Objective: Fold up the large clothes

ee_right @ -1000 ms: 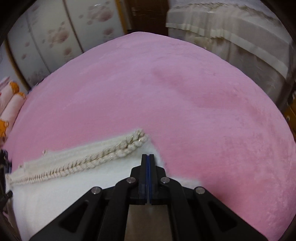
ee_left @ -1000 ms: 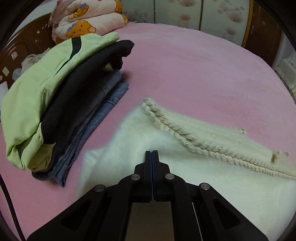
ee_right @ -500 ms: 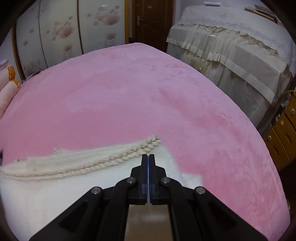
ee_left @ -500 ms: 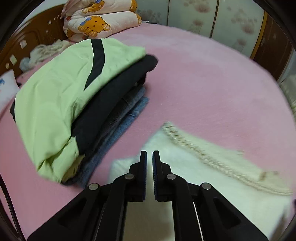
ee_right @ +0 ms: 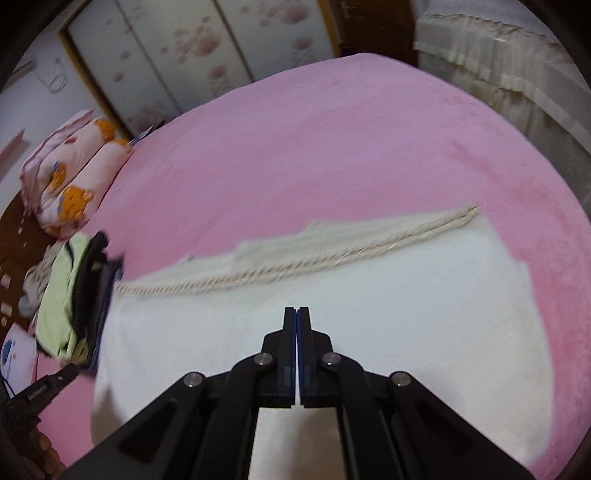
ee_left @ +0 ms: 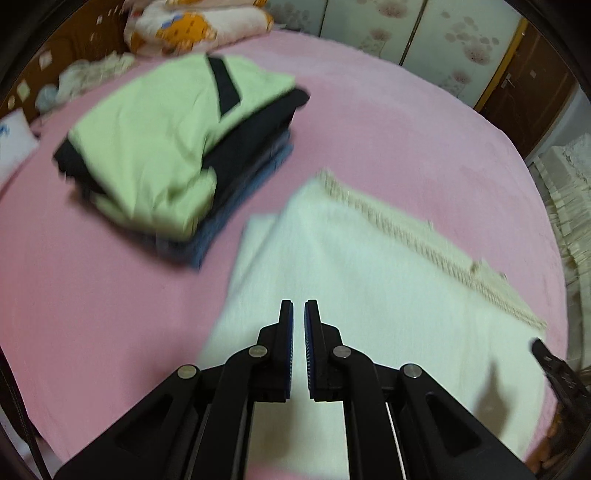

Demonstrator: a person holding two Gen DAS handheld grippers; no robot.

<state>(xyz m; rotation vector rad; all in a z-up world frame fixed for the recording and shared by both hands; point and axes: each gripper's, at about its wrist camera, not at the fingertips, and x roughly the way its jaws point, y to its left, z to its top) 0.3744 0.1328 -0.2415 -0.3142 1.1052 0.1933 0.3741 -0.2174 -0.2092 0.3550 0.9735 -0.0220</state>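
Pink plush bed cover [ee_left: 388,122] fills both views, spread flat. On it lies the cream-white fuzzy knit garment with a twisted rope-braid trim [ee_right: 369,314], folded into a broad rectangle near the bed's front edge; the braid [ee_right: 295,266] runs along its far side. In the left wrist view the same garment [ee_left: 351,277] lies just right of a stack of folded clothes [ee_left: 177,162]: a light green piece with a black stripe on top, a black one below it, blue denim at the bottom. Stack and cream garment are near each other; whether they touch cannot be told through the blur. A rolled pink quilt with orange bear prints [ee_left: 199,26] sits at the head end, against a dark wooden headboard. Left gripper [ee_left: 299,306] hangs above the garment, its fingers a narrow slit apart with nothing between them. Right gripper [ee_right: 297,312] hangs above the garment's middle, its fingers pressed together and empty. Each gripper's tip shows at the edge of the other's view.
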